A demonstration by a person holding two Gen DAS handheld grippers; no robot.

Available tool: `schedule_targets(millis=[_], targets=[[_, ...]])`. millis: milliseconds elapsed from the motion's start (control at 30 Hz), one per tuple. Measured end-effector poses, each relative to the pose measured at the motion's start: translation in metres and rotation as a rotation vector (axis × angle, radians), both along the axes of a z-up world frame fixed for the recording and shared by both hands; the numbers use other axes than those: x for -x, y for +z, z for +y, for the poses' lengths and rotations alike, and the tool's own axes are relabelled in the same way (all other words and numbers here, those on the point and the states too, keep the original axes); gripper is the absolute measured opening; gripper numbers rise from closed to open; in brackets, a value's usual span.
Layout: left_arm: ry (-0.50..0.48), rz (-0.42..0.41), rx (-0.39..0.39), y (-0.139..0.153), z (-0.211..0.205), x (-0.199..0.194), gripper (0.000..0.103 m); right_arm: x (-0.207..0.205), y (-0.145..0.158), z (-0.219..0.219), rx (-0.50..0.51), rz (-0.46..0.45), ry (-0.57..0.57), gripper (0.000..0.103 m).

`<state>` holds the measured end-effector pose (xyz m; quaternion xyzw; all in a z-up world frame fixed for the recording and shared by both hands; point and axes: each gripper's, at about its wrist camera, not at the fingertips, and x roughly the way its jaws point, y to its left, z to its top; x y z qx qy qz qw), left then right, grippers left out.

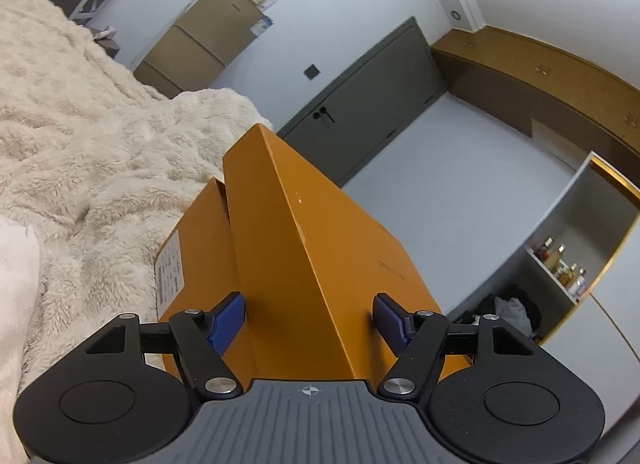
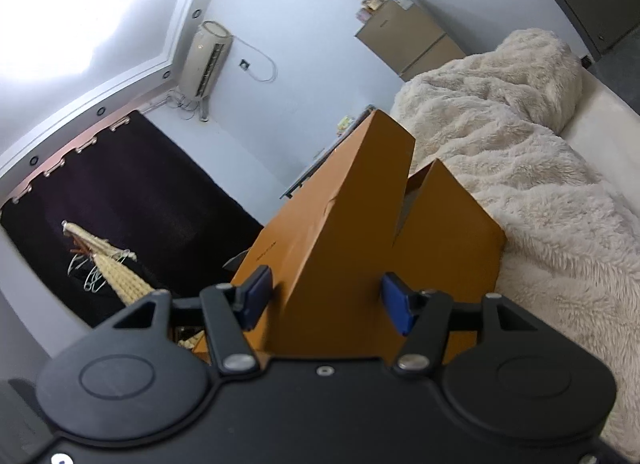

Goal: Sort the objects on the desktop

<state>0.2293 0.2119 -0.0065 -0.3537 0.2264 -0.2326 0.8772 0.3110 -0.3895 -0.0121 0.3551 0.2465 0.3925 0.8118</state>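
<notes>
An orange cardboard box lid [image 1: 320,248] sits raised and tilted over the orange box base [image 1: 200,264], which carries a white label. My left gripper [image 1: 308,324] straddles one end of the lid, its blue pads [image 1: 226,324] against both sides. In the right wrist view the same lid [image 2: 340,232] stands over the base [image 2: 448,236]. My right gripper [image 2: 324,302] straddles the lid's other end, its blue pads [image 2: 394,304] close on either side. Both grippers hold the lid.
A cream fluffy blanket [image 1: 80,144] covers the bed beside the box and also shows in the right wrist view [image 2: 520,144]. A grey cabinet [image 1: 360,104], a brown fridge [image 1: 200,36], a shelf with bottles [image 1: 560,264] and a dark curtain [image 2: 120,204] surround.
</notes>
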Motion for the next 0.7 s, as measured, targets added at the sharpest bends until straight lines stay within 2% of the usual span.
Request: schedule_targets(millis=[200, 700], targets=[[-0.001, 0.036, 0.027, -0.008, 0.002, -0.014, 0.067, -0.013, -0.011, -0.001, -0.021, 0.052, -0.008, 0.06], [0.019, 0.084, 0.031, -0.03, -0.002, -0.016, 0.067, -0.021, -0.039, 0.0, -0.046, 0.12, -0.007, 0.059]])
